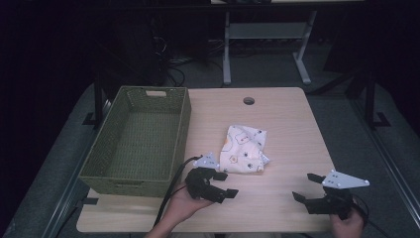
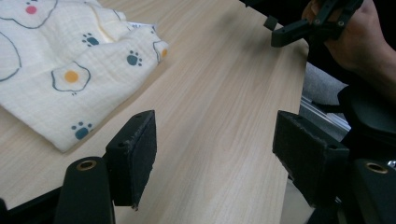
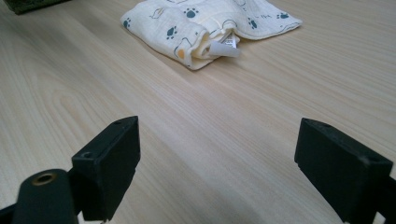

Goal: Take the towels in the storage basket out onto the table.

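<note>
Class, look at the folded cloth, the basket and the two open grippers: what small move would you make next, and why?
Probably ease the left gripper forward to the cloth's near edge. Its jaws stand open and empty, and it is closer to the cloth than the right gripper. The cloth lies folded on the table, outside the empty basket beside it.

A basket [image 1: 136,141] sits along the tabletop's [image 1: 292,129] left edge. The folded cloth [image 1: 243,148] lies near the middle, right of it. Both grippers hang by the near edge: left gripper [image 1: 227,184] just before the cloth, right gripper [image 1: 306,187] toward the near right corner.
</note>
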Tool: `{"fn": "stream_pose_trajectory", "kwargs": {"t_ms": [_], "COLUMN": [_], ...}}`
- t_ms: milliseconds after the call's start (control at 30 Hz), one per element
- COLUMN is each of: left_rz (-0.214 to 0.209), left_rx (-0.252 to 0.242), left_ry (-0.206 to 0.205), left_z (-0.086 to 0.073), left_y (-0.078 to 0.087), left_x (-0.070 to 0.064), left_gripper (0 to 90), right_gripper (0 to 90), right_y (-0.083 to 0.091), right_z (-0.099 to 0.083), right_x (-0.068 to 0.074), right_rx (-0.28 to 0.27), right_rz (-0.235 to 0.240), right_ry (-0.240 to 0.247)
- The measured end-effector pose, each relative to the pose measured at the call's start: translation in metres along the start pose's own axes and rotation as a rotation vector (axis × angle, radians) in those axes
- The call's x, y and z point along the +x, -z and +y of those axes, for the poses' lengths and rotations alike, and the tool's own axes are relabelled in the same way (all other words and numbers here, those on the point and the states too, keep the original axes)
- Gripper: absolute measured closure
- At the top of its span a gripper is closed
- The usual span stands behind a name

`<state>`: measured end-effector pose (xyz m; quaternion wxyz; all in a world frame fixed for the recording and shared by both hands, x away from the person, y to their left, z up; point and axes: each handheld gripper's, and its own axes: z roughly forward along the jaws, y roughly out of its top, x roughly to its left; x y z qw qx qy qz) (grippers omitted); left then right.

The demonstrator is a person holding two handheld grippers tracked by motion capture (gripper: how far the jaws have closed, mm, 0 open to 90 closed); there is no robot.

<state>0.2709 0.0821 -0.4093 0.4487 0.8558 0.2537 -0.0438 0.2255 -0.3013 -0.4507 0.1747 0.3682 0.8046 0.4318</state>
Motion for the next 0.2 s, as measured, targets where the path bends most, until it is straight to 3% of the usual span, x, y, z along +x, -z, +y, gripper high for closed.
{"fn": "stream_pose_trajectory", "kwargs": {"t_ms": [200], "left_rz": [-0.006], "left_rx": [-0.007], "left_ry": [-0.014], "left_z": [-0.0030], "left_y": [-0.0020], "left_x": [-0.0058], "left_gripper": [29.7], "right_gripper": [14.0], "right_y": [-0.0006], "right_z": [0.0001], "right_x": [0.0001], "right_rx": [0.002], "right_rz": [-0.005], "right_ry": [0.003]}}
